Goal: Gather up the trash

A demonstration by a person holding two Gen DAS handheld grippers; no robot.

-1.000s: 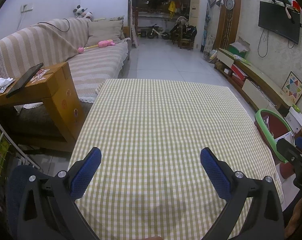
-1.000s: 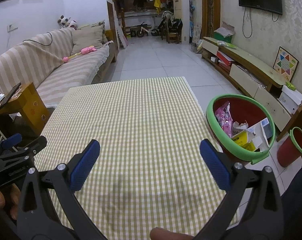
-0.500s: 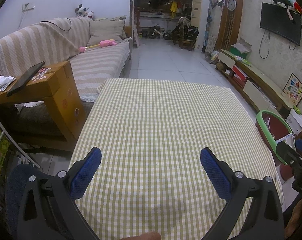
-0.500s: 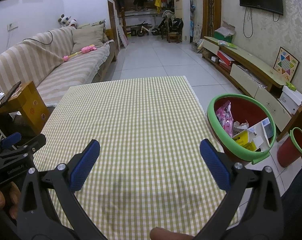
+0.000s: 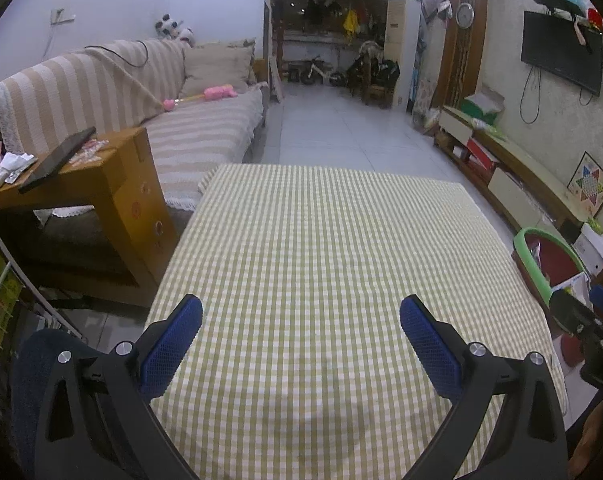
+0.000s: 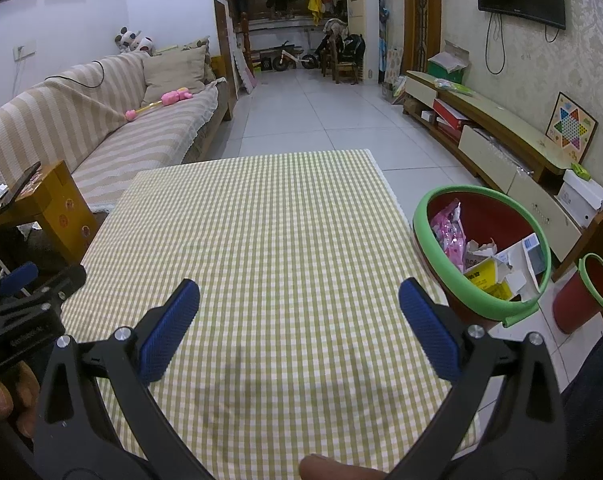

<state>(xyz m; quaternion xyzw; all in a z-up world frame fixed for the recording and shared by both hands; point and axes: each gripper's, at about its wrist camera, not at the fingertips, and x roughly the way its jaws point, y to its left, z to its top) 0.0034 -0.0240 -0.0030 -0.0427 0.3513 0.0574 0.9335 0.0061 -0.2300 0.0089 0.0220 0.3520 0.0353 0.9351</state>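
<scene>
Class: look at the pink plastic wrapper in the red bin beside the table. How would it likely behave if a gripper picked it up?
The pink wrapper looks crinkled and thin, so it is probably floppy and light. Its glossy film may slip between the fingers. It leans against the red bin wall, so it may sag once lifted.

Both wrist views low, facing forward over shared checked table [image 5: 321, 260].

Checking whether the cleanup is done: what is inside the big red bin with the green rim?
The red bin holds a pink wrapper, a yellow package and white cartons. Anything beneath that pile is covered.
</scene>
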